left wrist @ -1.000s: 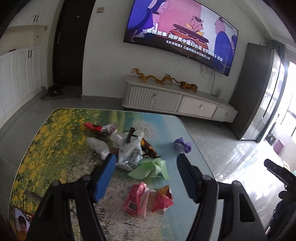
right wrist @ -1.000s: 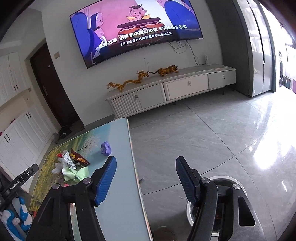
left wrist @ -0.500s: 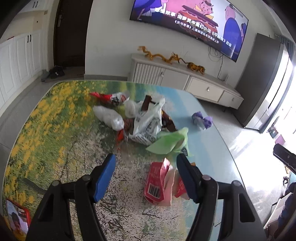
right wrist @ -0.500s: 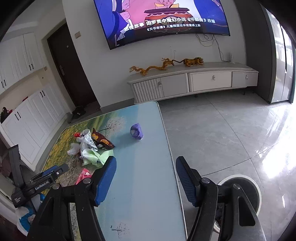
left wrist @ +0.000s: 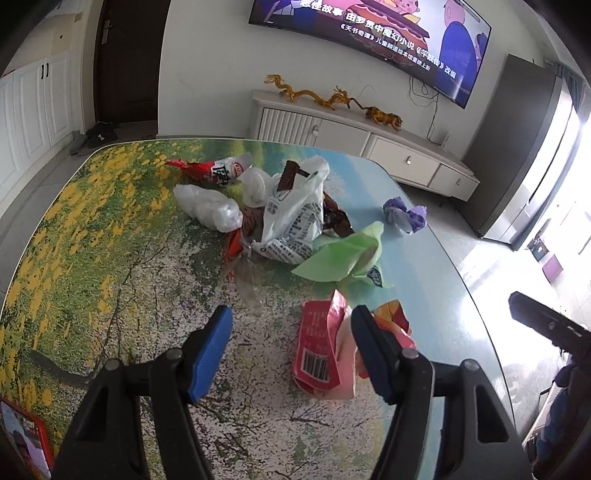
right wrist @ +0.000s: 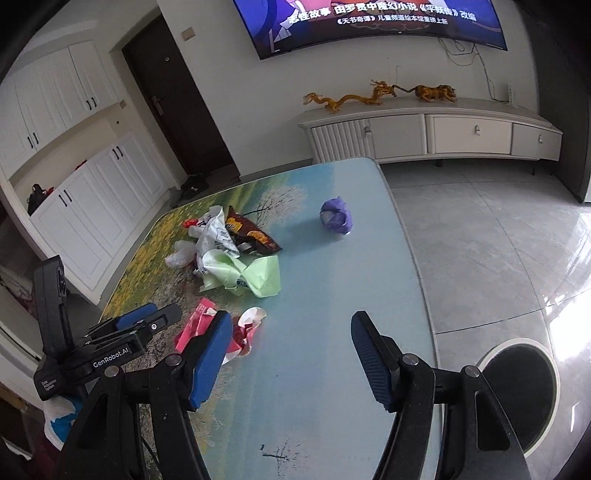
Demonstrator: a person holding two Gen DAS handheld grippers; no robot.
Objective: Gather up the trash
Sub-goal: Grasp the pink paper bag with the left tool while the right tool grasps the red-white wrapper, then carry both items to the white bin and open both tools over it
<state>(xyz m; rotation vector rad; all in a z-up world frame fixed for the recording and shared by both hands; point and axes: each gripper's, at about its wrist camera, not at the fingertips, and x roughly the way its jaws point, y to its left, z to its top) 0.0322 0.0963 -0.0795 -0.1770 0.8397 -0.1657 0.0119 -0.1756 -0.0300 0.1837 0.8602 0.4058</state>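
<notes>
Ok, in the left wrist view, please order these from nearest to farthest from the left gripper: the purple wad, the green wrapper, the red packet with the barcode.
1. Red packet: between the left gripper's fingers, toward the right one.
2. Green wrapper: just beyond, slightly right.
3. Purple wad: farthest, near the table's right edge.

A heap of wrappers and bags [left wrist: 291, 218] is spread over the middle of the table [left wrist: 92, 240], with a crumpled paper ball [left wrist: 404, 218] set apart to its right, near the table's right edge. Nearer the camera, a flattened packet [left wrist: 319, 350] lies on the table in front of the heap; it is framed between the open jaws of the left gripper [left wrist: 290, 350], close to the right one. The right gripper [right wrist: 291, 354] is held over the table's near right part, jaws apart. A bin [right wrist: 517, 384] stands on the floor to the table's right. Behind the table, a low cabinet [right wrist: 428, 133] is placed against the wall under a television [right wrist: 369, 22].
</notes>
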